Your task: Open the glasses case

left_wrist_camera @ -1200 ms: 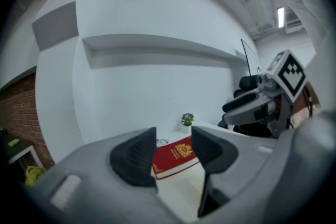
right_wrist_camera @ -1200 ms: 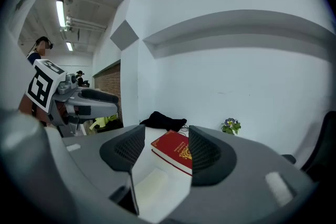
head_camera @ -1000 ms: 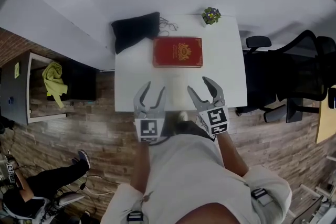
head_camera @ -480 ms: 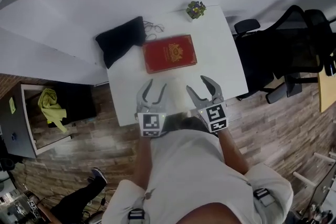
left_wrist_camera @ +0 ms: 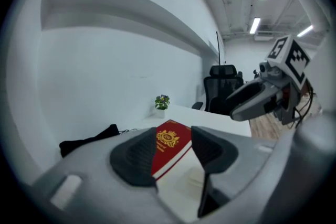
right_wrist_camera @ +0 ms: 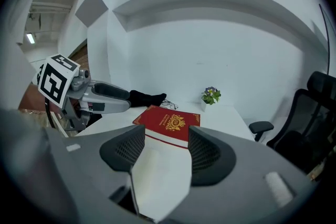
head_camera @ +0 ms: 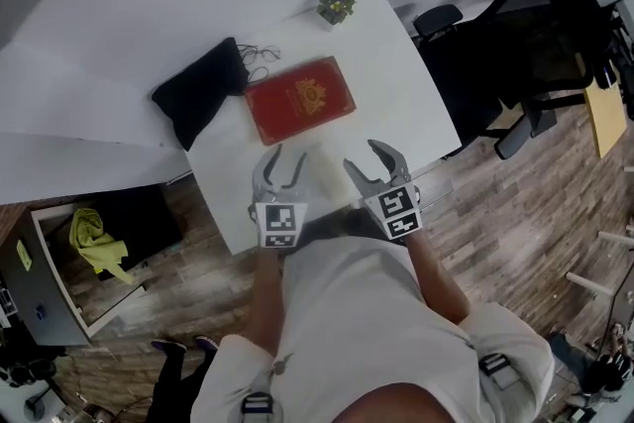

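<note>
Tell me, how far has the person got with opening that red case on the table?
Nothing looks done yet: the red case lies shut on the white table. In hand: the left gripper and right gripper hang open and empty over the near edge, short of it. Left: reach it, grip, lift the lid.

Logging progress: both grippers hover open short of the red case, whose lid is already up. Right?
No: the red case lies shut, lid flat, as the right gripper view shows. The left gripper and right gripper do hover open short of it.
</note>
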`<action>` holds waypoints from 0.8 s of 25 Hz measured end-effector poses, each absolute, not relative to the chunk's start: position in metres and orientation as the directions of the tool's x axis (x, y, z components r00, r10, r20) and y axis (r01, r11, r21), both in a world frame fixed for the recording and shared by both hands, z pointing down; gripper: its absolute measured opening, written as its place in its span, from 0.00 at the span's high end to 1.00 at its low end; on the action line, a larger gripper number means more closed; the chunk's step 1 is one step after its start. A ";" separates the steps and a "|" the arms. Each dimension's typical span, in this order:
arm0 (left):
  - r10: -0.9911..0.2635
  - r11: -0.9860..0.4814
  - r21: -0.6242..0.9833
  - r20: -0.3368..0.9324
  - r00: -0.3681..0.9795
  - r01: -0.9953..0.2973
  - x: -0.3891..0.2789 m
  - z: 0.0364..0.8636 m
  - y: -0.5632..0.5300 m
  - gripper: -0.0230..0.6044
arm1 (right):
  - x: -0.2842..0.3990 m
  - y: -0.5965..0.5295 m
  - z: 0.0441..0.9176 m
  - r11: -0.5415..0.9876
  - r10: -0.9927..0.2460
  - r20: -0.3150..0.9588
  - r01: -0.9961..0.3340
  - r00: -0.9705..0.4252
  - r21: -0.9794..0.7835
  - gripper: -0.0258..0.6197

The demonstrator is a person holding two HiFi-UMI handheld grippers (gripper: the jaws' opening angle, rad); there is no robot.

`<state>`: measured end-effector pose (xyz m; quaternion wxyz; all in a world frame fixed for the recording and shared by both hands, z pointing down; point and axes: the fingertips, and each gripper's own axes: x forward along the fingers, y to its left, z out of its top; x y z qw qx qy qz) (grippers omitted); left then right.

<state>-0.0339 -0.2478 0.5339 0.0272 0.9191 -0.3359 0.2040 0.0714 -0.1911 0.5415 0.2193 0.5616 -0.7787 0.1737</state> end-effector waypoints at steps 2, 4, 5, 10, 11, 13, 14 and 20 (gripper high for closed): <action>-0.586 -0.787 -0.078 0.407 0.701 -0.612 -0.033 0.541 -0.248 0.63 | 0.071 -0.191 0.550 0.302 -0.790 0.554 -0.953 -0.264 -0.023 0.56; -0.569 -0.798 -0.069 0.418 0.709 -0.599 -0.032 0.546 -0.248 0.63 | 0.070 -0.189 0.558 0.299 -0.781 0.569 -0.954 -0.258 -0.022 0.56; -0.562 -0.802 -0.066 0.422 0.712 -0.594 -0.032 0.548 -0.249 0.63 | 0.069 -0.189 0.561 0.298 -0.777 0.576 -0.954 -0.256 -0.023 0.56; -0.521 -0.827 -0.051 0.440 0.731 -0.559 -0.030 0.559 -0.251 0.63 | 0.063 -0.186 0.577 0.293 -0.757 0.603 -0.956 -0.250 -0.029 0.56; -0.512 -0.833 -0.050 0.446 0.734 -0.551 -0.029 0.562 -0.251 0.63 | 0.062 -0.185 0.580 0.291 -0.753 0.609 -0.956 -0.249 -0.031 0.56; -0.495 -0.843 -0.048 0.456 0.739 -0.535 -0.029 0.566 -0.251 0.63 | 0.060 -0.184 0.585 0.288 -0.747 0.618 -0.957 -0.246 -0.033 0.56; -0.487 -0.848 -0.046 0.461 0.742 -0.528 -0.029 0.568 -0.251 0.63 | 0.058 -0.183 0.587 0.286 -0.744 0.622 -0.958 -0.244 -0.033 0.56; -0.445 -0.870 -0.032 0.485 0.753 -0.493 -0.030 0.585 -0.251 0.63 | 0.051 -0.178 0.602 0.274 -0.726 0.647 -0.961 -0.231 -0.036 0.56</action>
